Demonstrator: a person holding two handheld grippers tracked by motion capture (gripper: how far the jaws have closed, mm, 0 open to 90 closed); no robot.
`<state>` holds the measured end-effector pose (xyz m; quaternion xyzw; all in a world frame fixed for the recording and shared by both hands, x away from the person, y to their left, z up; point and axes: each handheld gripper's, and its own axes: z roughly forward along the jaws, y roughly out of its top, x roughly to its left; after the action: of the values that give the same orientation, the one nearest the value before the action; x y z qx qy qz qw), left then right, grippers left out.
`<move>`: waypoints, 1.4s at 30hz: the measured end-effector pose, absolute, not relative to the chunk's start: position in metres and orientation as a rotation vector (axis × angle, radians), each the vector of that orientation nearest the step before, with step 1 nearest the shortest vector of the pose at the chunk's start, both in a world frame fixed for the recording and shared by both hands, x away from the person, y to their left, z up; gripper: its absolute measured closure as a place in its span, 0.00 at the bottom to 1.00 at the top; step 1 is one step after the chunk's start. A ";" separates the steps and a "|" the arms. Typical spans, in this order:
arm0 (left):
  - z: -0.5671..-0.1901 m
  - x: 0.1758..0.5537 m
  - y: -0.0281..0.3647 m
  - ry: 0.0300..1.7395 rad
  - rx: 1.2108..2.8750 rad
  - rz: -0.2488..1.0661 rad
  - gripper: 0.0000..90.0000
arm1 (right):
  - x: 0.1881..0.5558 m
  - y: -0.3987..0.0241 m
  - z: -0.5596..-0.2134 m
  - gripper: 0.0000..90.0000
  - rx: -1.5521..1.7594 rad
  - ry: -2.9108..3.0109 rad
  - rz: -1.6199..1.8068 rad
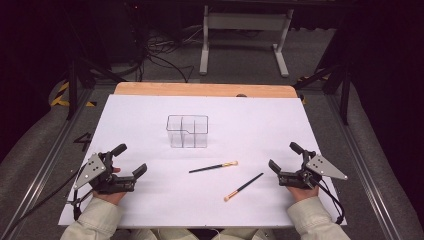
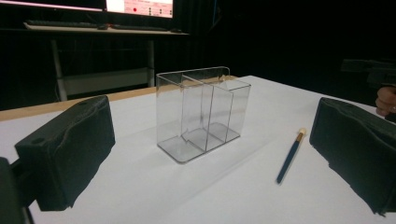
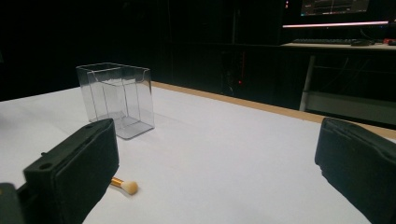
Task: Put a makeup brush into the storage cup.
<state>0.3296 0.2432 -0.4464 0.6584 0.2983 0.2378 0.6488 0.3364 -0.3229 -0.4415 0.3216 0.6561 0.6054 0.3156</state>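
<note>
Nothing started yet: both brushes, far brush and near brush, lie mid-worktop toward the near edge, clear organizer empty behind. Left claw and right claw gape apart, holding nothing.

At frame centre stands a clear, colourless organiser on a white sheet, with two black-handled, gold-ferruled, cream-tipped brushes lower right, and a tan wooden table edge above.
</note>
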 end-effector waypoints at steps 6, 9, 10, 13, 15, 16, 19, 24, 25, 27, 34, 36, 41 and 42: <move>-0.445 0.330 0.243 0.674 1.493 0.527 0.01 | 0.337 -0.323 -0.442 0.00 0.844 1.730 1.590; -0.441 0.331 0.240 0.670 1.520 0.512 0.01 | 0.337 -0.323 -0.442 0.00 0.852 1.732 1.585; -0.439 0.331 0.238 0.662 1.517 0.502 0.01 | 0.338 -0.323 -0.442 0.00 0.854 1.732 1.584; -0.433 0.333 0.230 0.628 1.522 0.492 0.01 | 0.339 -0.323 -0.443 0.00 0.871 1.734 1.579; -0.429 0.335 0.223 0.606 1.527 0.481 0.01 | 0.340 -0.323 -0.444 0.00 0.882 1.733 1.579; -0.426 0.337 0.217 0.603 1.529 0.464 0.01 | 0.340 -0.324 -0.444 0.00 0.880 1.734 1.572; -0.422 0.342 0.209 0.591 1.534 0.434 0.01 | 0.340 -0.324 -0.444 0.00 0.885 1.733 1.565; -0.416 0.350 0.191 0.555 1.546 0.400 0.01 | 0.340 -0.323 -0.445 0.00 0.891 1.735 1.563; -0.415 0.352 0.188 0.547 1.550 0.393 0.01 | 0.340 -0.323 -0.445 0.00 0.891 1.734 1.563; -0.414 0.355 0.181 0.533 1.551 0.381 0.01 | 0.340 -0.323 -0.445 0.00 0.895 1.734 1.562; -0.410 0.362 0.165 0.502 1.548 0.354 0.01 | 0.339 -0.323 -0.445 0.00 0.895 1.735 1.559; -0.409 0.364 0.161 0.490 1.552 0.343 0.01 | 0.340 -0.323 -0.445 0.00 0.897 1.735 1.556; -0.409 0.368 0.152 0.467 1.564 0.312 0.00 | 0.340 -0.323 -0.445 0.00 0.899 1.735 1.552; -0.408 0.369 0.151 0.467 1.566 0.310 0.00 | 0.340 -0.323 -0.445 0.00 0.899 1.736 1.552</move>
<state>0.3687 0.1511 -0.4084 0.6958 0.2074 0.1375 0.6737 0.3401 -0.3232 -0.4451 0.3416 0.6596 0.5897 0.3171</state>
